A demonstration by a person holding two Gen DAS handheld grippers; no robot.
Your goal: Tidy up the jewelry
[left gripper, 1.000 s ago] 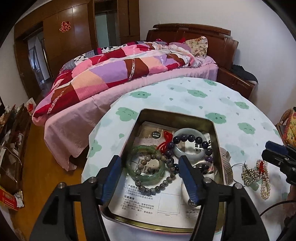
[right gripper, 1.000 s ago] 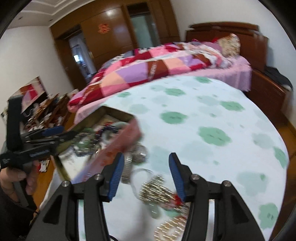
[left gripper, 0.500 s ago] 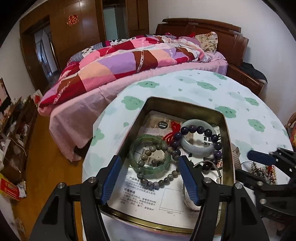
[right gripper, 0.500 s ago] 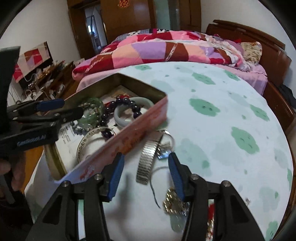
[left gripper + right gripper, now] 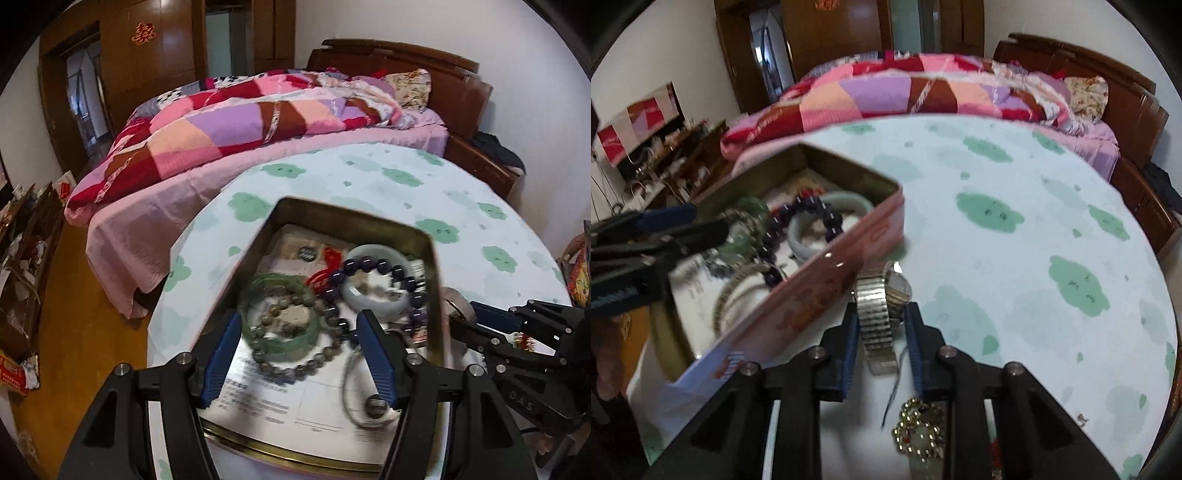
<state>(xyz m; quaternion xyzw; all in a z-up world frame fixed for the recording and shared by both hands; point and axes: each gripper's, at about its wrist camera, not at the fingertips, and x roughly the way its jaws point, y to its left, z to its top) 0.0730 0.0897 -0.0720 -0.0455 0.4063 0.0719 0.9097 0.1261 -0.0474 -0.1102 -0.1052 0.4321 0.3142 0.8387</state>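
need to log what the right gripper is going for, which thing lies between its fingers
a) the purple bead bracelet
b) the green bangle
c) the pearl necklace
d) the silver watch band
d: in the right wrist view the silver watch band lies on the tablecloth between the fingers of the right gripper, just outside the pink tin.

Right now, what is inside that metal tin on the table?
The tin holds a green bangle, a pale bangle, dark purple beads, grey beads and a red cord, on printed paper. What lies beneath the paper is hidden.
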